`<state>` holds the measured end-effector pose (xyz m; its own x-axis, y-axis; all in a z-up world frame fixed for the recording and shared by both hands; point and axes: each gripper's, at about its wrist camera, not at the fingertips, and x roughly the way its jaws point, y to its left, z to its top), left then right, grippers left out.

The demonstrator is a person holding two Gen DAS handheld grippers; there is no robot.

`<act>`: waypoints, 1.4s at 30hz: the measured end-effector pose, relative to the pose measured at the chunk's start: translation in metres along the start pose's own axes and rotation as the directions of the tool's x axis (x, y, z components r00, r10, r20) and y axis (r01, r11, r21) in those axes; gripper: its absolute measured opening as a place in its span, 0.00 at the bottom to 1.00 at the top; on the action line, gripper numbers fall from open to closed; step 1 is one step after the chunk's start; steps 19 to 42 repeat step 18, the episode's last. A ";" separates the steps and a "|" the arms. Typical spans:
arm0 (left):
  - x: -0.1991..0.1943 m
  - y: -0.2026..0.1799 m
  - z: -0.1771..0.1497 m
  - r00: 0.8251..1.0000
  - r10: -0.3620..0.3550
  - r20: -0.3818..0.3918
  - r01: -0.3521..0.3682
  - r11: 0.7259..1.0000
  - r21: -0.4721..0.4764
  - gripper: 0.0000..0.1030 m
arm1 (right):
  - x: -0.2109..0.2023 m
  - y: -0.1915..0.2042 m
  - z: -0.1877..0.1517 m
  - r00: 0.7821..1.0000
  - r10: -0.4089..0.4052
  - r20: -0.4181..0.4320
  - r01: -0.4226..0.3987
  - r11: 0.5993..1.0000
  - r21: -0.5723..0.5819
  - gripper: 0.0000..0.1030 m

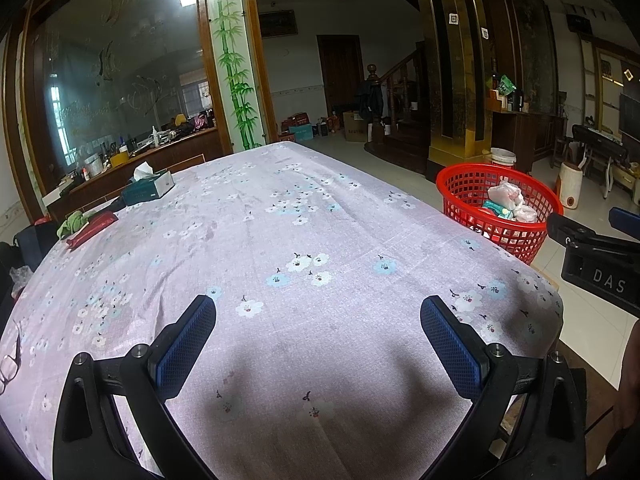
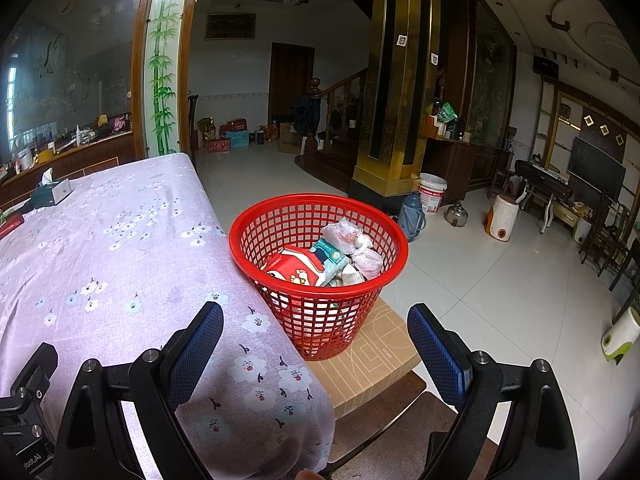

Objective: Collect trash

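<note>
Left tongs (image 1: 318,314) hanging wide open over the flowered bench (image 1: 280,220), right tongs (image 2: 316,324) gaping empty, red basket (image 2: 280,208) sitting mid-frame, wrappers (image 2: 320,260) piling inside

A: How many baskets are counted?
B: One red basket (image 2: 318,240) is counted, stood on one flat cardboard box (image 2: 372,364) beside the desk (image 1: 280,220).
A: And what is counted inside it?
B: One red carton (image 2: 294,268), one teal packet (image 2: 330,256) and two crumpled plastic bags (image 2: 346,234) can be told apart; anything beneath cannot be counted.
A: What is counted on the desk?
B: One tissue box (image 1: 150,186), one red pouch (image 1: 92,229) and one green cloth (image 1: 73,222) are counted at the far left edge.
A: And on the floor beyond?
B: One white bucket (image 2: 432,192), one blue flask (image 2: 411,212) and one kettle (image 2: 456,215) are counted.
</note>
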<state>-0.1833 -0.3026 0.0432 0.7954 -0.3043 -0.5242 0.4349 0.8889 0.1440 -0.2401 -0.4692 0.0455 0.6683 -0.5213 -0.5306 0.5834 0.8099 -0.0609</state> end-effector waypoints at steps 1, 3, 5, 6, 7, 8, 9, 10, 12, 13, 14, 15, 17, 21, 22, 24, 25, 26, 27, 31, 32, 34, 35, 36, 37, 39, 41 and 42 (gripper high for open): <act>0.000 0.000 0.000 1.000 0.000 -0.001 0.000 1.000 0.000 0.99 | 0.000 0.000 0.000 1.000 0.000 0.000 0.000 1.000 0.000 0.93; 0.000 0.000 0.000 1.000 -0.001 -0.001 0.001 1.000 -0.001 0.99 | 0.000 0.000 0.000 1.000 0.000 -0.001 0.000 1.000 -0.001 0.93; 0.000 0.000 0.000 1.000 -0.002 -0.002 0.002 1.000 -0.002 0.99 | 0.000 0.001 -0.001 1.000 0.000 0.000 0.000 1.000 -0.002 0.93; -0.001 0.000 -0.001 1.000 -0.003 -0.002 0.003 1.000 -0.004 0.99 | 0.000 0.001 0.000 1.000 0.000 0.000 0.000 1.000 -0.002 0.93; -0.001 0.000 -0.001 1.000 -0.004 -0.002 0.004 1.000 -0.006 0.99 | 0.000 0.001 0.000 1.000 0.001 -0.001 -0.001 1.000 -0.003 0.93; -0.001 0.000 -0.001 1.000 -0.007 -0.005 0.007 1.000 -0.010 0.99 | 0.000 0.001 0.000 1.000 0.002 -0.001 -0.002 1.000 -0.003 0.93; -0.001 0.002 0.000 1.000 -0.010 -0.008 0.010 1.000 -0.014 0.99 | 0.001 0.002 0.000 1.000 0.005 -0.002 -0.005 1.000 -0.004 0.93; -0.001 0.005 0.001 1.000 -0.010 -0.013 0.009 1.000 -0.023 0.99 | 0.001 0.004 0.001 1.000 0.008 -0.003 -0.008 1.000 -0.005 0.93; 0.000 0.018 0.003 0.999 -0.016 -0.028 0.015 0.998 -0.058 0.99 | 0.000 0.008 0.004 1.000 0.022 0.001 -0.022 1.000 -0.011 0.93; 0.001 0.028 0.004 0.999 -0.025 -0.040 0.022 0.996 -0.086 0.99 | 0.000 0.011 0.006 1.000 0.031 0.003 -0.031 0.999 -0.013 0.93; 0.001 0.038 0.005 0.998 -0.030 -0.049 0.024 0.993 -0.113 0.99 | -0.001 0.014 0.008 0.999 0.041 0.004 -0.041 0.999 -0.015 0.93; 0.001 0.049 0.006 0.998 -0.027 -0.055 0.019 0.990 -0.136 0.99 | -0.001 0.021 0.011 0.998 0.064 0.000 -0.064 0.998 -0.022 0.93; -0.002 0.077 0.006 0.998 0.020 -0.065 -0.031 0.983 -0.179 0.99 | -0.001 0.035 0.015 0.995 0.099 -0.006 -0.100 0.994 -0.042 0.93; -0.003 0.094 0.006 0.996 0.043 -0.073 -0.057 0.978 -0.200 0.99 | -0.001 0.047 0.018 0.992 0.127 -0.012 -0.128 0.990 -0.060 0.93; -0.003 0.094 0.006 0.996 0.043 -0.073 -0.057 0.978 -0.200 0.99 | -0.001 0.047 0.018 0.992 0.127 -0.012 -0.128 0.990 -0.060 0.93; -0.003 0.094 0.006 0.996 0.043 -0.073 -0.057 0.978 -0.200 0.99 | -0.001 0.047 0.018 0.992 0.127 -0.012 -0.128 0.990 -0.060 0.93; -0.003 0.094 0.006 0.996 0.043 -0.073 -0.057 0.978 -0.200 0.99 | -0.001 0.047 0.018 0.992 0.127 -0.012 -0.128 0.990 -0.060 0.93; -0.003 0.094 0.006 0.996 0.043 -0.073 -0.057 0.978 -0.200 0.99 | -0.001 0.047 0.018 0.992 0.127 -0.012 -0.128 0.990 -0.060 0.93; -0.003 0.094 0.006 0.996 0.043 -0.073 -0.057 0.978 -0.200 0.99 | -0.001 0.047 0.018 0.992 0.127 -0.012 -0.128 0.990 -0.060 0.93; -0.003 0.094 0.006 0.996 0.043 -0.073 -0.057 0.978 -0.200 0.99 | -0.001 0.047 0.018 0.992 0.127 -0.012 -0.128 0.990 -0.060 0.93; -0.003 0.094 0.006 0.996 0.043 -0.073 -0.057 0.978 -0.200 0.99 | -0.001 0.047 0.018 0.992 0.127 -0.012 -0.128 0.990 -0.060 0.93; -0.003 0.094 0.006 0.996 0.043 -0.073 -0.057 0.978 -0.200 0.99 | -0.001 0.047 0.018 0.992 0.127 -0.012 -0.128 0.990 -0.060 0.93; -0.003 0.094 0.006 0.996 0.043 -0.073 -0.057 0.978 -0.200 0.99 | -0.001 0.047 0.018 0.992 0.127 -0.012 -0.128 0.990 -0.060 0.93; -0.003 0.094 0.006 0.996 0.043 -0.073 -0.057 0.978 -0.200 0.99 | -0.001 0.047 0.018 0.992 0.127 -0.012 -0.128 0.990 -0.060 0.93; -0.003 0.094 0.006 0.996 0.043 -0.073 -0.057 0.978 -0.200 0.99 | -0.001 0.047 0.018 0.992 0.127 -0.012 -0.128 0.990 -0.060 0.93; -0.003 0.094 0.006 0.996 0.043 -0.073 -0.057 0.978 -0.200 0.99 | -0.001 0.047 0.018 0.992 0.127 -0.012 -0.128 0.990 -0.060 0.93; -0.003 0.094 0.006 0.996 0.043 -0.073 -0.057 0.978 -0.200 0.99 | -0.001 0.047 0.018 0.992 0.127 -0.012 -0.128 0.990 -0.060 0.93; -0.003 0.094 0.006 0.996 0.043 -0.073 -0.057 0.978 -0.200 0.99 | -0.001 0.047 0.018 0.992 0.127 -0.012 -0.128 0.990 -0.060 0.93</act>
